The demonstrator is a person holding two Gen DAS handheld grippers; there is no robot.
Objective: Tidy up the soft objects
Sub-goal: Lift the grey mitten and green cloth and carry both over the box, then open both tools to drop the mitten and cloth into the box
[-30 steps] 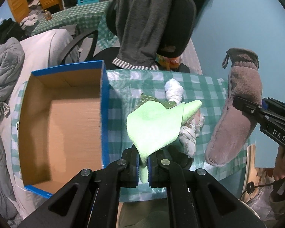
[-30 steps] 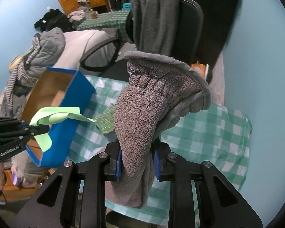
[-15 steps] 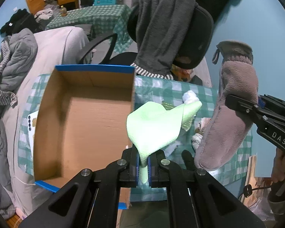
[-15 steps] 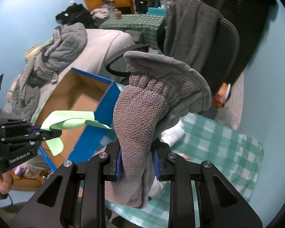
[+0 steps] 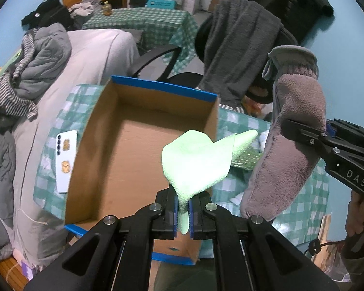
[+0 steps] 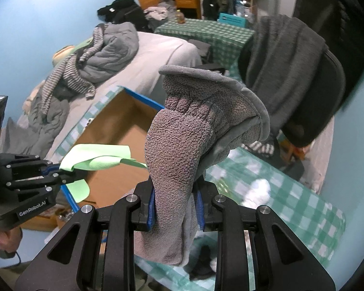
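Note:
My left gripper point(image 5: 182, 212) is shut on a light green cloth point(image 5: 196, 165), which hangs over the right side of an open cardboard box with blue edges point(image 5: 133, 160). The box holds nothing that I can see. My right gripper point(image 6: 174, 208) is shut on a grey-brown fleece mitten point(image 6: 182, 140), held up in the air to the right of the box. In the left wrist view the mitten point(image 5: 291, 150) and the right gripper point(image 5: 327, 143) are at the right. The right wrist view shows the left gripper point(image 6: 58, 173) with the cloth point(image 6: 97, 157) at the left.
The box stands on a green checked tablecloth point(image 5: 303, 208). A white phone point(image 5: 65, 160) lies left of the box. White and green soft items point(image 6: 257, 191) lie on the table to the right. An office chair draped with a dark garment point(image 5: 240, 48) stands behind. A bed with clothes point(image 5: 36, 72) is at the left.
Both grippers have moved left with their loads. The green cloth has gone from over the tablecloth to over the box's right side. The mitten has come nearer to the box.

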